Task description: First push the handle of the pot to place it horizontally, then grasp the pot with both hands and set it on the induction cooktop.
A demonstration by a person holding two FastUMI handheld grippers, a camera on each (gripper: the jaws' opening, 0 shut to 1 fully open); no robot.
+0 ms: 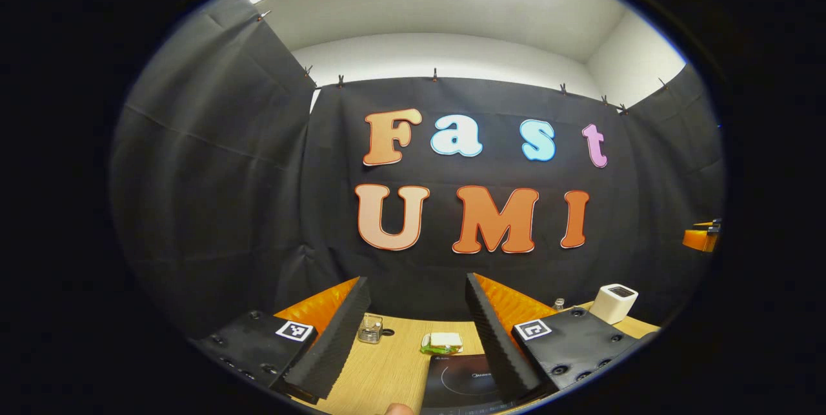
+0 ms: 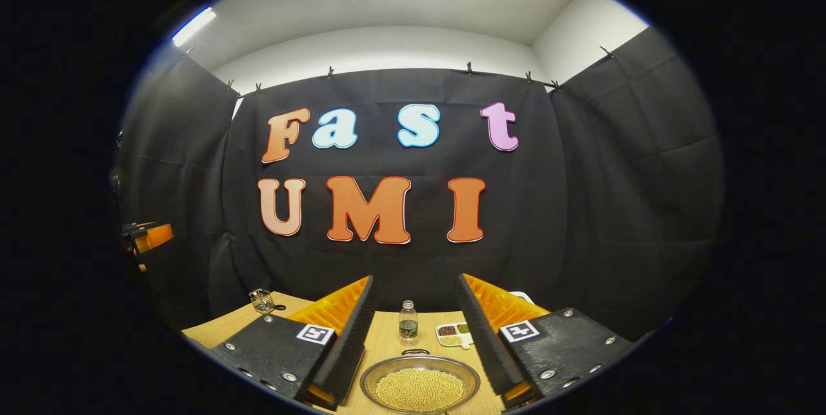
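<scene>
Hovering apart above pot, fingers spread.

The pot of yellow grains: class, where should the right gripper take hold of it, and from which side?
Probably the rim of the pot, pinched from above at one side: it is wide, shallow and full of grains, so the open right gripper cannot span it. The small handle at its far edge looks thin.

Both hand-held grippers wide apart

Both views level, facing wall
</scene>
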